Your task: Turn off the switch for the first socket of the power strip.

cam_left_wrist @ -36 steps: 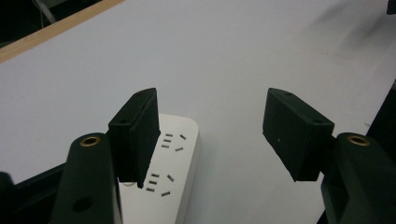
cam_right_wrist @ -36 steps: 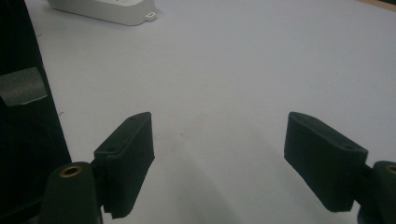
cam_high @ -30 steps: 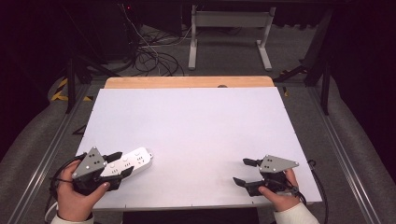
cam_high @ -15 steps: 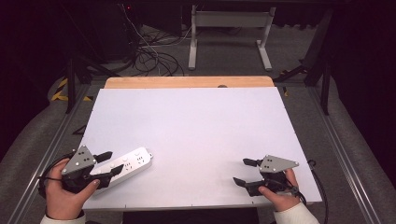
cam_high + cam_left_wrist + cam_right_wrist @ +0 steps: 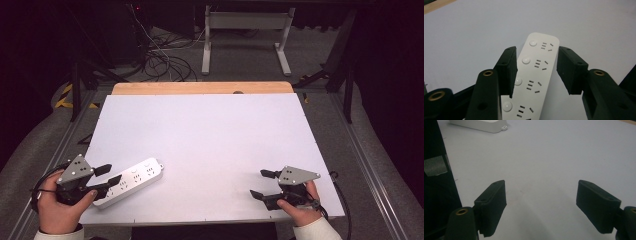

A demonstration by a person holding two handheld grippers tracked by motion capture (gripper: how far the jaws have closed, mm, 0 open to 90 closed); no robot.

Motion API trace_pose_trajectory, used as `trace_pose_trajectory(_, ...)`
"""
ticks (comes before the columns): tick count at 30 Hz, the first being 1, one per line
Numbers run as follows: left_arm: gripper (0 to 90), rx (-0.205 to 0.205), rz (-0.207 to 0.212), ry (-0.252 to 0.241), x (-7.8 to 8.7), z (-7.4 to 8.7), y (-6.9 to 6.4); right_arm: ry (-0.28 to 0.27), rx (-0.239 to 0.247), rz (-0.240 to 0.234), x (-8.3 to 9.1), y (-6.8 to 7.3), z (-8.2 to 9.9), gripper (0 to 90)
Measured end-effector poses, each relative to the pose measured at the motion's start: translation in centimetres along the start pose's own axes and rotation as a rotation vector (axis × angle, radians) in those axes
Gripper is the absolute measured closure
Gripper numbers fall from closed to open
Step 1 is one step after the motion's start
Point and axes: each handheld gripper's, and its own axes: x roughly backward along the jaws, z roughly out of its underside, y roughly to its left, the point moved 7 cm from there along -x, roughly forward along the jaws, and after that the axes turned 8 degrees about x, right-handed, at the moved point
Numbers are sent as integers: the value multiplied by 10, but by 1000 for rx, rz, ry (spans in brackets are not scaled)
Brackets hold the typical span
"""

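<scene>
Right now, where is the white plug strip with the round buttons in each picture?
High view: the power strip lies slantwise at the lower left of the white table, one end between the left gripper jaws.
Left gripper view: the strip runs up the middle between the black jaws.
Right gripper view: one end shows at the top left.
Shared landmark: the white tabletop.

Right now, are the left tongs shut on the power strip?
Open. The left tongs straddle the power strip; a gap shows at one jaw.

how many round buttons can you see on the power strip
4, in a row along the power strip between the left gripper jaws; more may be hidden below the frame.
</scene>
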Motion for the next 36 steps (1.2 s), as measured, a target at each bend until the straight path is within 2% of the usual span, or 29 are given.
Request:
trace_pose_trajectory(8,554,11,-4,26,3,4,6,2,1,-1,0,0,0,245)
trace_pose_trajectory(10,629,12,3,32,3,5,7,2,1,-2,0,0,0,245)
trace_pose_trajectory(11,629,21,9,42,3,6,7,2,1,-2,0,0,0,245)
trace_pose_trajectory(12,710,18,9,51,3,7,9,3,1,-2,0,0,0,245)
trace_pose_trajectory(17,898,36,4,114,3,12,13,4,0,0,-1,0,0,245)
trace_pose_trajectory(18,899,45,-7,154,2,13,14,5,1,0,-1,0,1,245)
trace_pose_trajectory(19,899,30,-13,176,1,14,16,6,1,0,-1,0,1,245)
trace_pose_trajectory(20,900,39,-14,196,0,15,17,7,1,0,-1,0,1,245)
trace_pose_trajectory(23,900,45,-19,221,-3,16,19,7,1,-1,-2,1,1,245)
trace_pose_trajectory(26,900,76,-9,254,-8,20,22,9,2,-1,-2,1,1,245)
trace_pose_trajectory(29,900,96,-21,299,-13,24,30,8,0,-2,-2,1,1,245)
trace_pose_trajectory(36,900,113,-19,339,-19,28,35,12,1,-5,-3,1,1,245)
